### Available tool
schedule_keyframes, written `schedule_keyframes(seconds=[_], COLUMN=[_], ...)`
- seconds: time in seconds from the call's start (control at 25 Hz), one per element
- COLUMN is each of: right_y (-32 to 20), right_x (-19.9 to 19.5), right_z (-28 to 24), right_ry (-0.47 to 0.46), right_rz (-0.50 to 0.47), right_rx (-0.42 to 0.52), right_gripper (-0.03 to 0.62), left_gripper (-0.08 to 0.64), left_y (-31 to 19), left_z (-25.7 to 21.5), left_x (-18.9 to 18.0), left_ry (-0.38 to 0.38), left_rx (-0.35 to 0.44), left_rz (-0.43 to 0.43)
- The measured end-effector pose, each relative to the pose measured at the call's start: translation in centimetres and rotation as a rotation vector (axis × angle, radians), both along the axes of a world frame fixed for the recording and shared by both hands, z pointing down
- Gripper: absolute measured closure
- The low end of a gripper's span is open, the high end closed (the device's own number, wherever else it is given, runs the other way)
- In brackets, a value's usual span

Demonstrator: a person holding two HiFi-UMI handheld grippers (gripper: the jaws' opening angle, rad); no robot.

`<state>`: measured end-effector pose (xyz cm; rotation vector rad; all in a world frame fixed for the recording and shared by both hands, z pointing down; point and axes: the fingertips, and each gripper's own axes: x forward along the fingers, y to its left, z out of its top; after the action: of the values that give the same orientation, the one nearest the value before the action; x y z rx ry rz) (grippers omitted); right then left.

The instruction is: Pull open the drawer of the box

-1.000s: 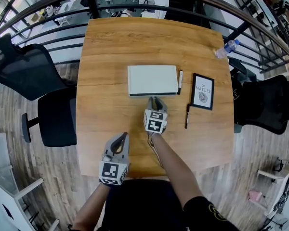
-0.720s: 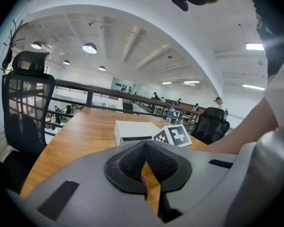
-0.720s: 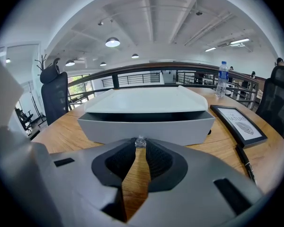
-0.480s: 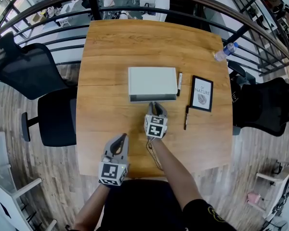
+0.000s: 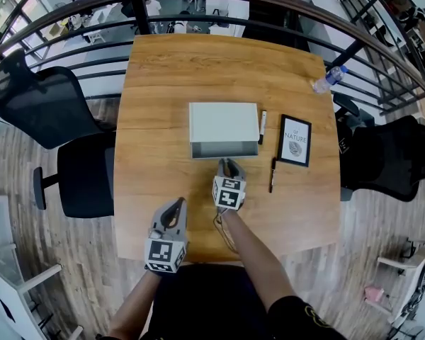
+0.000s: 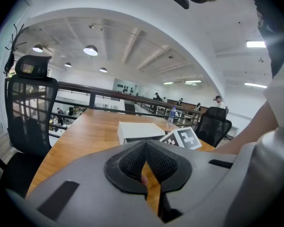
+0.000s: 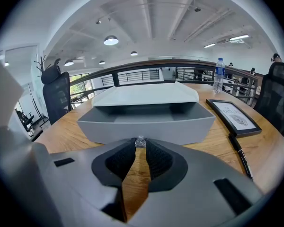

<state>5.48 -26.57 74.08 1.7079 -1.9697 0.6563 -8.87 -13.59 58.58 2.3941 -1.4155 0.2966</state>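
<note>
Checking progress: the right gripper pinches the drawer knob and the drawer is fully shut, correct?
Not fully shut: the drawer stands partly out of the box, as the right gripper view shows. The right gripper does pinch its knob.

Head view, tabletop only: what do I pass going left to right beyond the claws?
On the table: box → marker → pen → framed picture → water bottle.
</note>
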Motion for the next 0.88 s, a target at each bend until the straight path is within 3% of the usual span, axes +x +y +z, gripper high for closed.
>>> schedule_keyframes(seconds=[0.88], right_y=[2.6], right_x=[0.1], right_z=[0.0], right_ry=[0.001], right_rz=[-0.007], right_rx=[-0.027], right_gripper=[0.529], left_gripper=[0.543], left_y=[1.5], left_z=[-0.3], left_x=[-0.1], left_ry=[-0.011], left_rx=[-0.003], left_rz=[0.018])
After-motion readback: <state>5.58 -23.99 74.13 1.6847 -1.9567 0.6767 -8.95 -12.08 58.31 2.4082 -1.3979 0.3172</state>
